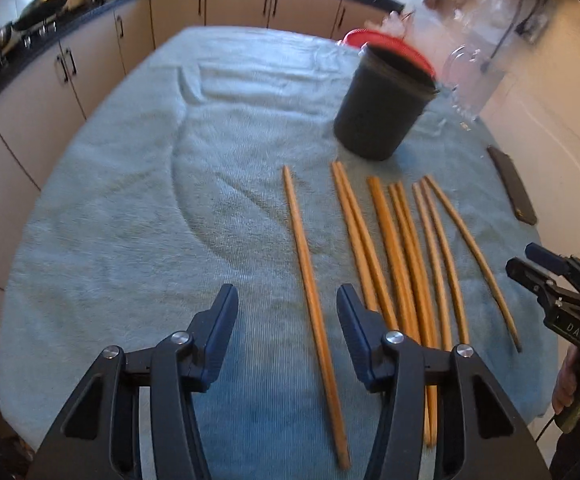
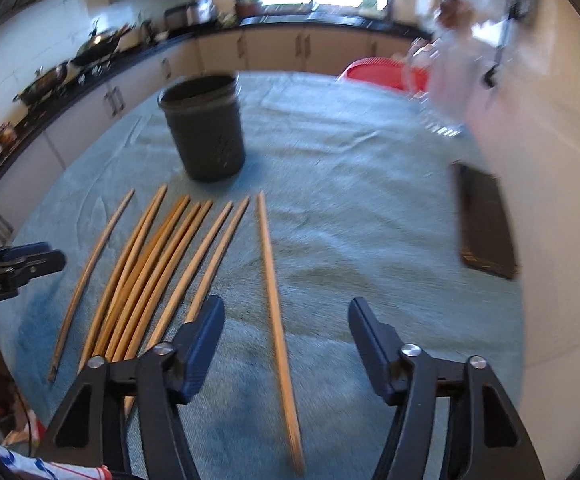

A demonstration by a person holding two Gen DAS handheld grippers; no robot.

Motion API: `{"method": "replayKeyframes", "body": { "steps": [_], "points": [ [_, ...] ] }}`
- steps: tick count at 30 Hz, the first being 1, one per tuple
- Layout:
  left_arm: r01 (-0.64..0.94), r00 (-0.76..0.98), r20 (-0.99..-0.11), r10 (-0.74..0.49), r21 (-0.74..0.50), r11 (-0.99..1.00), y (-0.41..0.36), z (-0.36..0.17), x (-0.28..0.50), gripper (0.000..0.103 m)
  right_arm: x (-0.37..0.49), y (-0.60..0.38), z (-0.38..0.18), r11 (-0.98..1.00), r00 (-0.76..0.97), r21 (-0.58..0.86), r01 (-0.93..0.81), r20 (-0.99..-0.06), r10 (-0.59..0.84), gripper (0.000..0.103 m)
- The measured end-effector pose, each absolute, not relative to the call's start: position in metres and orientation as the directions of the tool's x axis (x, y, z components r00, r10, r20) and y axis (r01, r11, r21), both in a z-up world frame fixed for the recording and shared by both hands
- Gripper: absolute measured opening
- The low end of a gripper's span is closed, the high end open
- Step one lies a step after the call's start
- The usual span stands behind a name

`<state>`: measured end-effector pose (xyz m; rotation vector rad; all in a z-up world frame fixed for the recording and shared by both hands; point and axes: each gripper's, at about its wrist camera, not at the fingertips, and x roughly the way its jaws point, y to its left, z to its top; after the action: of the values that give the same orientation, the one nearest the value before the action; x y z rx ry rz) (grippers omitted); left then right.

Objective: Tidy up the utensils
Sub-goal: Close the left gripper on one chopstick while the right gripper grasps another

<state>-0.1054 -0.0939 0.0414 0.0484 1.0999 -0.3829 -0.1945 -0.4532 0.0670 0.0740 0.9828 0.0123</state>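
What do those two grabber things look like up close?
Each is black, with two long fingers tipped in dark blue ribbed pads and round silver bolts at the joints. The left gripper and right gripper match. Seen from the side, the right gripper's body carries pale letters reading "DAS", and a thin dark cable hangs below the hand holding it.

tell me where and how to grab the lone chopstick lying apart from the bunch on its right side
Grip the lone chopstick near mid-length, from above, jaws straddling its width. It lies flat on the towel, clear of the bunch, and the right gripper already frames it.
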Motion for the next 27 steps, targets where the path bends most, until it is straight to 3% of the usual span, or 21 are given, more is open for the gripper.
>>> {"method": "replayKeyframes", "body": {
  "steps": [5,7,9,11,13,23,27],
  "points": [
    [0.337,0.366,-0.888,-0.279,-0.154,0.929,-0.108,0.034,-0.090,0.050,-0.167,-0.449,0.050,0.998,0.494,0.065,-0.024,-0.867,0.068,0.058],
    [0.350,0.353,-0.897,-0.266,-0.137,0.927,-0.114,0.031,-0.085,0.045,-0.157,-0.448,0.044,0.997,0.476,0.064,-0.032,-0.877,0.071,0.054],
    [0.360,0.332,-0.910,-0.248,-0.120,0.925,-0.121,0.027,-0.079,0.030,-0.148,-0.448,0.040,0.997,0.456,0.065,-0.038,-0.887,0.075,0.051],
    [0.369,0.312,-0.921,-0.232,-0.108,0.923,-0.126,0.022,-0.074,0.024,-0.143,-0.447,0.036,0.997,0.435,0.064,-0.052,-0.897,0.080,0.048],
    [0.375,0.315,-0.926,-0.209,-0.081,0.924,-0.130,0.022,-0.070,0.024,-0.136,-0.445,0.032,0.997,0.411,0.056,-0.062,-0.909,0.077,0.041],
    [0.407,0.270,-0.943,-0.195,-0.072,0.911,-0.135,0.024,-0.059,0.023,-0.100,-0.443,0.029,0.996,0.308,0.026,-0.082,-0.950,0.050,0.030],
    [0.432,0.249,-0.953,-0.173,-0.051,0.900,-0.146,0.022,-0.044,0.023,-0.088,-0.439,0.028,0.996,0.265,0.030,-0.080,-0.963,0.050,0.019]
  ]
}}
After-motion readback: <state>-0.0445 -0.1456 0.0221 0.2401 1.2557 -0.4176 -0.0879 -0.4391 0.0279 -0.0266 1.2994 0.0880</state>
